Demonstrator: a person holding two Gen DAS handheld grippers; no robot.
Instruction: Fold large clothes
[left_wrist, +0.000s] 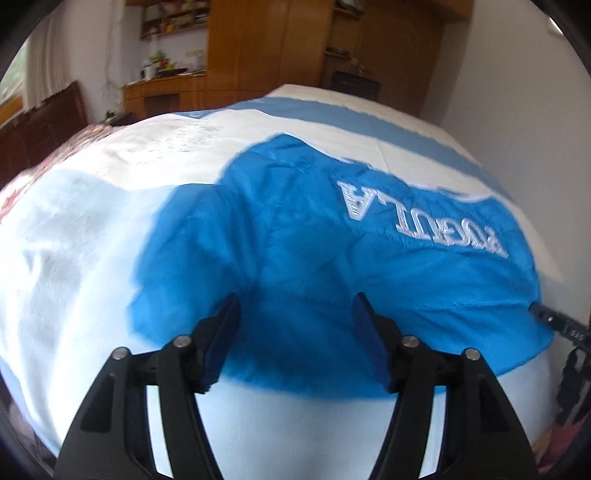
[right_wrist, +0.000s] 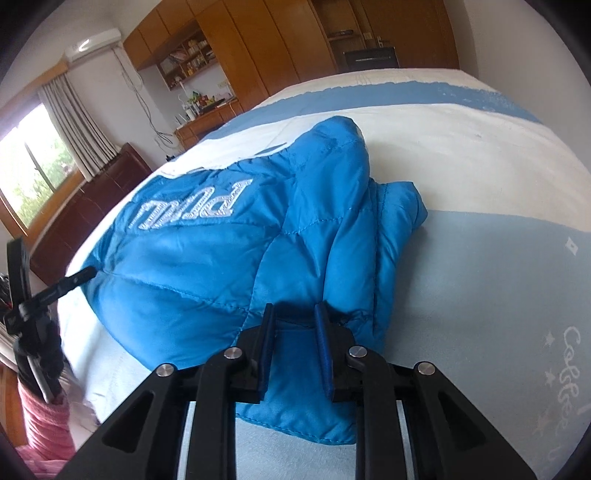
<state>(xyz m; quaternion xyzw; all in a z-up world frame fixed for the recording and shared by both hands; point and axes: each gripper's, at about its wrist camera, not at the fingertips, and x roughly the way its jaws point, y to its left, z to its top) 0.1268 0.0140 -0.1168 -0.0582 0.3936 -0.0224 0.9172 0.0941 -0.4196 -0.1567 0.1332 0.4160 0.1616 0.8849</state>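
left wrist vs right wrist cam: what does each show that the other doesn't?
Left wrist only: the left tongs up close, standing open over the jacket's near edge, with all of the white lettering readable upside down.

Right wrist only: the right tongs up close, narrowed around a fold of the hem, the bunched sleeve, a window with curtains, and an air conditioner.

Both: the blue puffer jacket lying on the blue-and-white bedspread, and wooden cupboards behind.

Ahead of the claw, a bed with a white and pale blue striped cover fills the room. Beyond it stand wooden wardrobes and cluttered shelves. Far left are a curtained window and a wall air conditioner.
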